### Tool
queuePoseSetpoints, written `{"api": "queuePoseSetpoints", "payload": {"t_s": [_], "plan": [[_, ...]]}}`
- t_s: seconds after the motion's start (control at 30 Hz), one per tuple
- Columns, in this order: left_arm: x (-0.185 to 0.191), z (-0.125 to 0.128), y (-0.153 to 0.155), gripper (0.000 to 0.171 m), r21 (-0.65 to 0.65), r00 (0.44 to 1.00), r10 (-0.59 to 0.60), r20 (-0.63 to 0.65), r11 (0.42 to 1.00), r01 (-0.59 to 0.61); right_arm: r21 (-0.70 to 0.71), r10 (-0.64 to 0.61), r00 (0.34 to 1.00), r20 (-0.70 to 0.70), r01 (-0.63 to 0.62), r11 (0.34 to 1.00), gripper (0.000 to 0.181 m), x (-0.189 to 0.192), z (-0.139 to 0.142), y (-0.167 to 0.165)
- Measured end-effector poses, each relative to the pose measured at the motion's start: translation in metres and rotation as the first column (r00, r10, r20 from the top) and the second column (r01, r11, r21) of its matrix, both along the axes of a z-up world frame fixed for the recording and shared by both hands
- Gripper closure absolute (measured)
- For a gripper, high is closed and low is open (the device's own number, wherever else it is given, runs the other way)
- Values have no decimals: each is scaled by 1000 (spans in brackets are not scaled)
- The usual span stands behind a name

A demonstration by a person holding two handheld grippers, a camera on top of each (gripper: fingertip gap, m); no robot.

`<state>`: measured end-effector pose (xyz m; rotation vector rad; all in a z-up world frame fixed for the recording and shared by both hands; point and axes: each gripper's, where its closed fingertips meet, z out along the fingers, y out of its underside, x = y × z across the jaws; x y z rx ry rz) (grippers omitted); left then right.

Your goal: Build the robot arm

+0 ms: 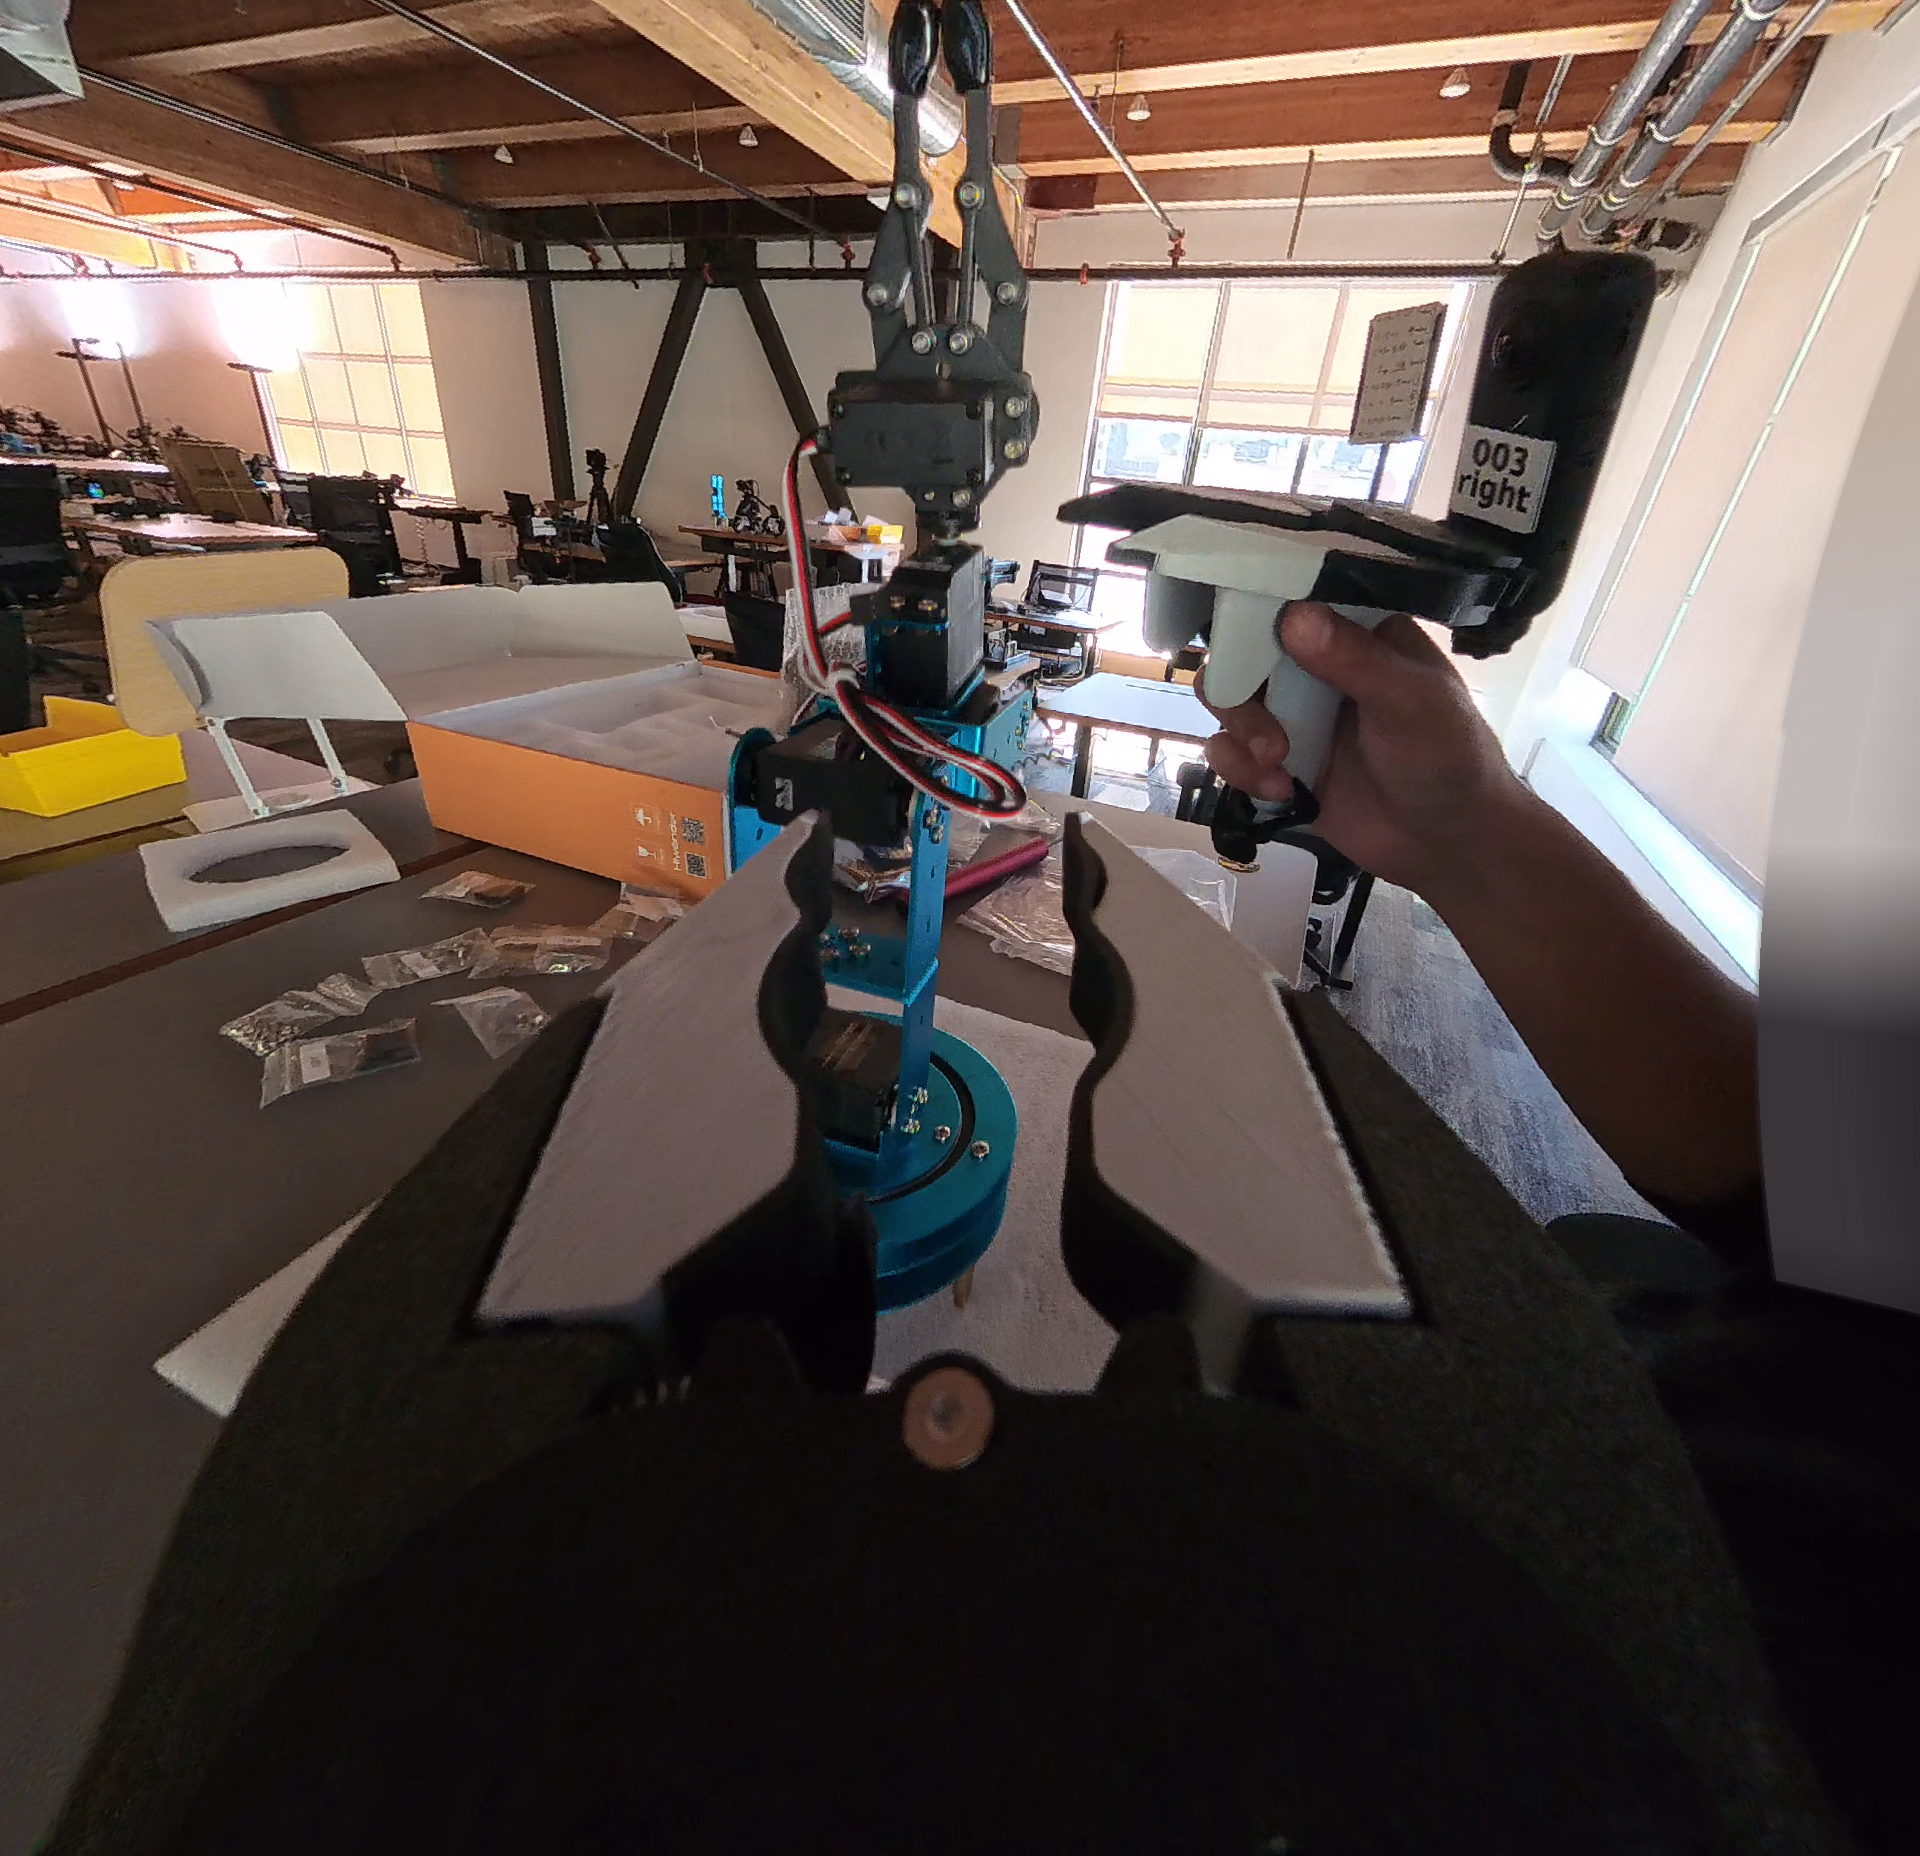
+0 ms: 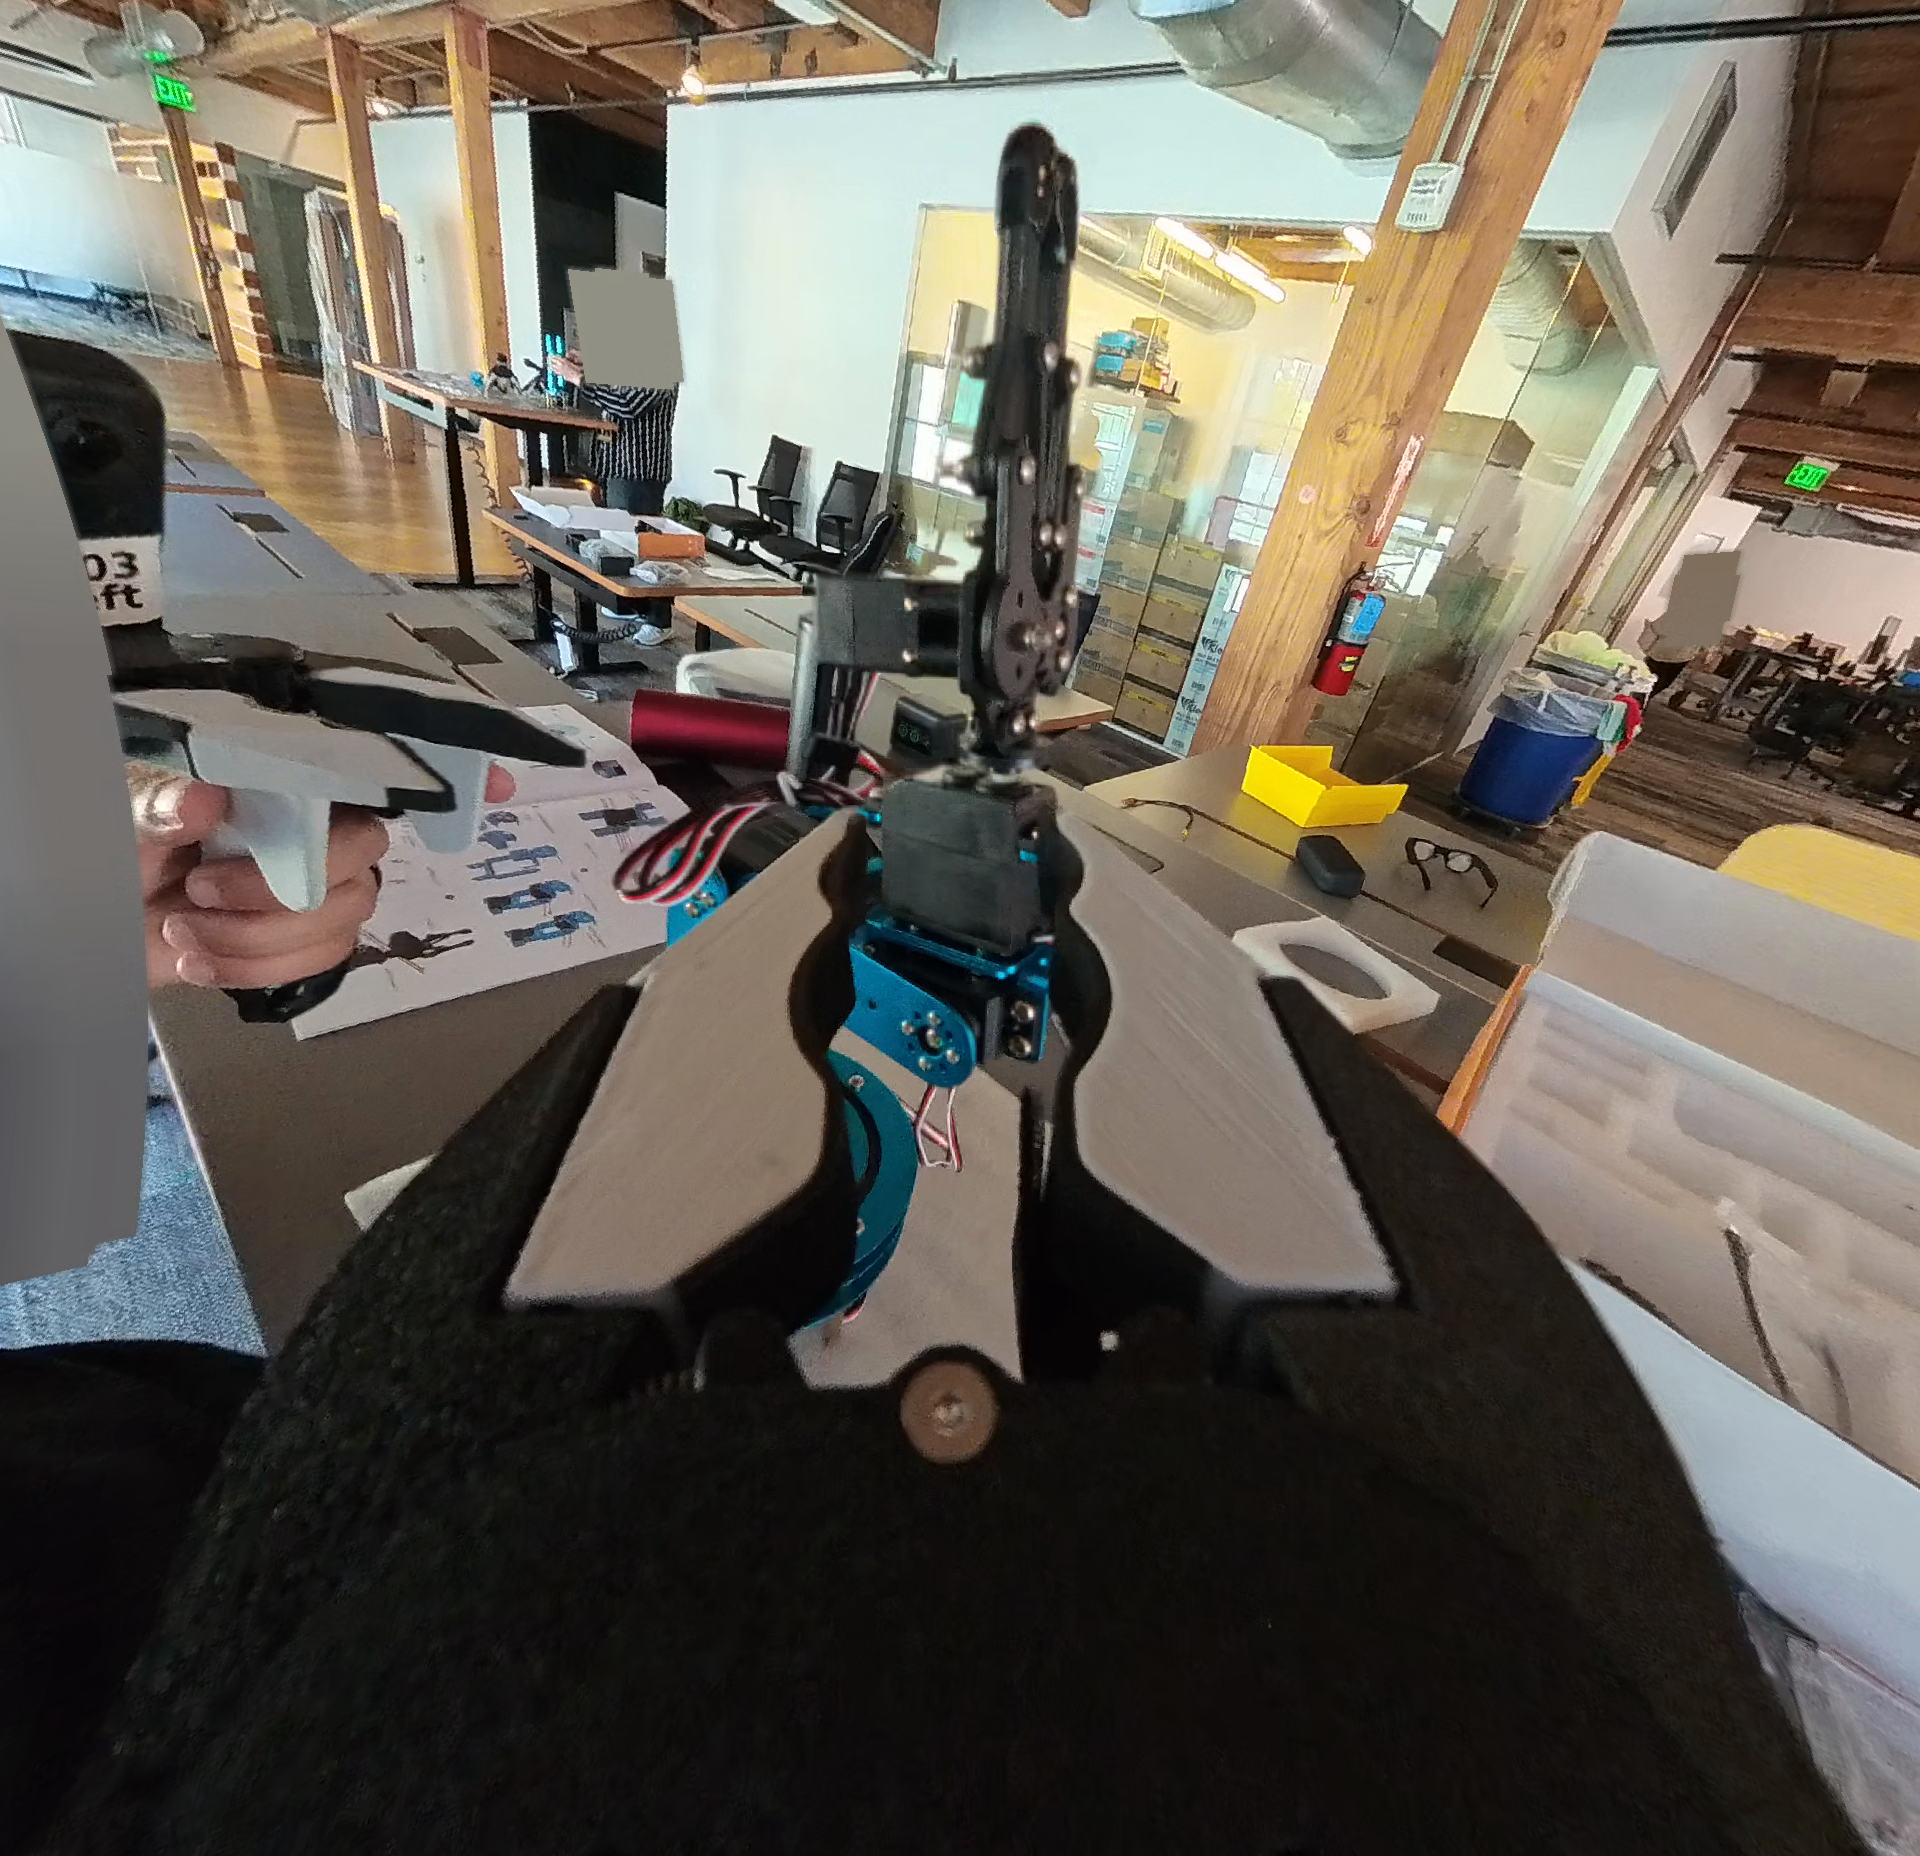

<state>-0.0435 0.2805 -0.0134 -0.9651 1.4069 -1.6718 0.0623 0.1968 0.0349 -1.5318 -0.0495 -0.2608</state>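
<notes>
in the left wrist view, at nine o'clock, a yellow plastic bin sits at the bench's far edge. toward the centre lie a white foam block with an oval cut-out and clear plastic bags of small hardware, spread on the dark brown bench. behind them, at about ten o'clock, an orange cardboard box with a white foam lining stands open.

at the centre, a small blue metal robot arm with black servos and a black claw stands upright on its round blue base. its claw points at twelve o'clock, with red, white and black wires looping at its middle. the base rests on a white sheet. the arm looks largely put together, yet the loose bags show parts left unused.

the left tongs are spread apart, one finger on either side of the arm's lower column, holding nothing. whether they touch it i cannot tell.

at three o'clock a hand holds the other tool's pale handle.

in the right wrist view, the right tongs also stand apart, flanking a black servo in the arm's upper half without clearly pressing it. at nine o'clock lies a white printed instruction sheet, and at two o'clock a black pair of glasses.
</notes>
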Motion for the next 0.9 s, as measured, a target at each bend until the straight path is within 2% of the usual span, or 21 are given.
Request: {"api": "queuePoseSetpoints", "payload": {"t_s": [0.1, 0.23, 0.3, 0.4, 0.6, 0.73, 0.83, 0.9], "plan": [[7, 8, -5, 127, 8, 1000, -28, -14, 1000, 28, -8, -13, 1000, 28, 13, 1000, 143, -1, 11, 4], [29, 20, -5, 118, 41, 997, -42, -66, 998, 45, -111, -116, 990, 77, 124, 986, 142, 15, 10, 19], [42, 22, -3, 103, 75, 994, -40, -97, 996, 47, -142, -130, 991, 29, 133, 981, 138, 19, 4, 30], [57, 17, -1, 88, 118, 988, -64, -138, 990, 81, -107, -125, 988, -93, 115, 988, 133, 16, 1, 43], [63, 17, -5, 87, 0, 967, -196, -163, 980, 199, -100, -193, 970, -147, 179, 979, 120, 5, 7, 28], [73, -2, -3, 79, -4, 961, -209, -181, 977, 212, -188, -238, 950, -202, 200, 961, 83, -6, 7, 29], [72, -17, -7, 73, 7, 955, -240, -174, 970, 245, -176, -303, 933, -194, 271, 946, 82, -5, 13, 39], [68, -18, -13, 72, -24, 949, -278, -146, 961, 277, -160, -351, 913, -209, 322, 933, 83, 0, 16, 42]]}}
